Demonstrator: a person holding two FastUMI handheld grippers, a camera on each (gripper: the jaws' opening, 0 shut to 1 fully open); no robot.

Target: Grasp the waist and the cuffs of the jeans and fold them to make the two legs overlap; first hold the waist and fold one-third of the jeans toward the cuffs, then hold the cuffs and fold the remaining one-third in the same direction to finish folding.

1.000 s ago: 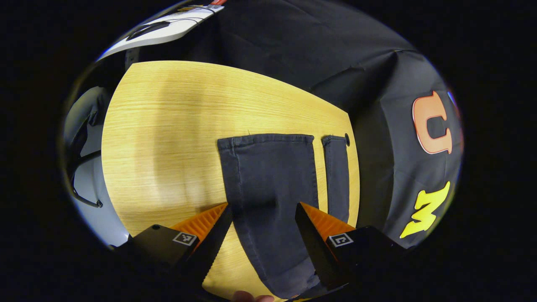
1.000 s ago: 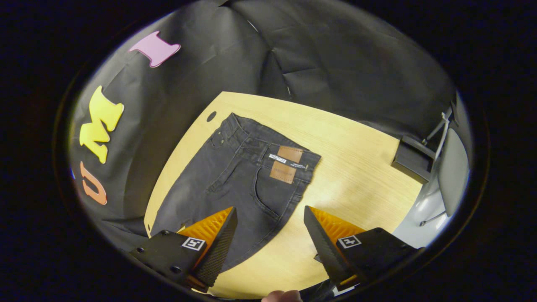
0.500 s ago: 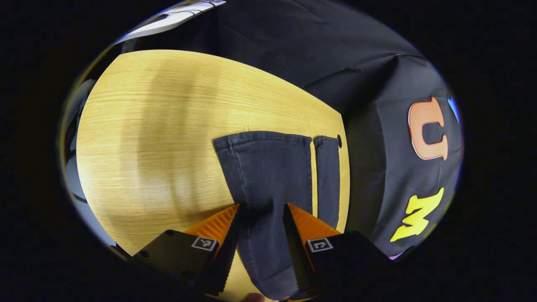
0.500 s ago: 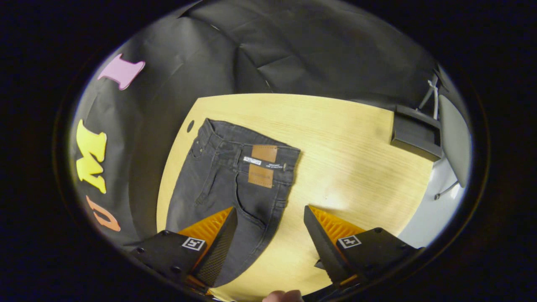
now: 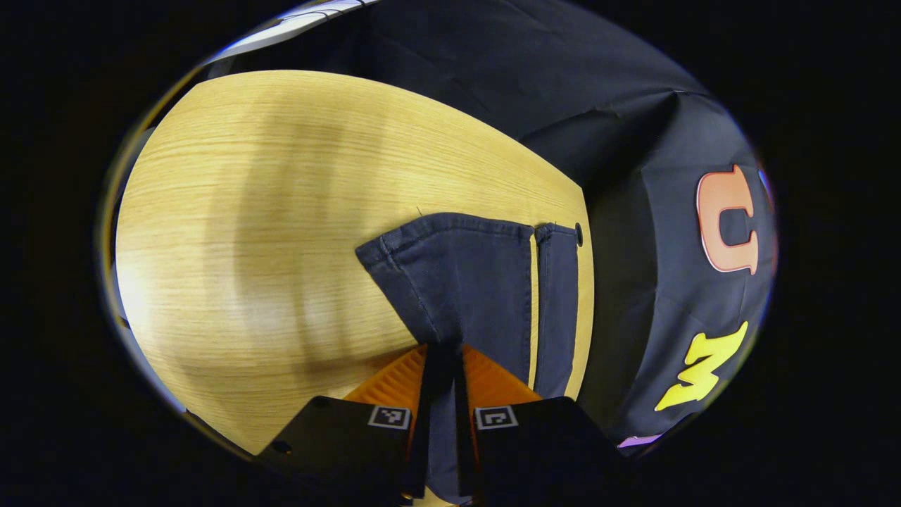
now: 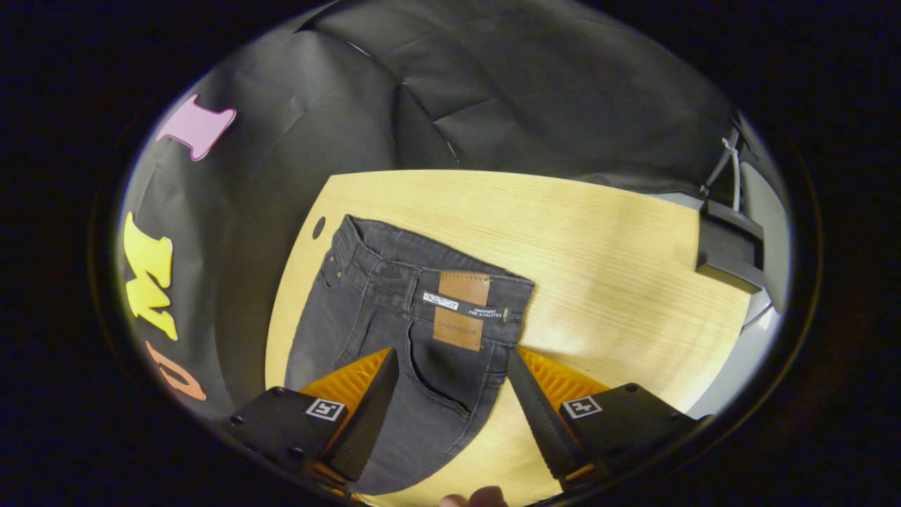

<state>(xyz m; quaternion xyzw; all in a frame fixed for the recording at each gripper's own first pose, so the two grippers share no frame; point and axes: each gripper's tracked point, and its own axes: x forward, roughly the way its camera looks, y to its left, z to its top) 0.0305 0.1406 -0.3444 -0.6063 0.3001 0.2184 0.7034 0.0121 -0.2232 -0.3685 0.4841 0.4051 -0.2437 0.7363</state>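
Two legs of the jeans (image 5: 464,296) lie side by side on the table (image 5: 267,211), not yet overlapped, so every fold is left to do. Their long axis runs from waist (image 6: 429,274) to cuffs (image 5: 450,227). The left gripper (image 5: 442,422) pinches one leg; the right gripper (image 6: 450,408) hovers wide open near the waist.
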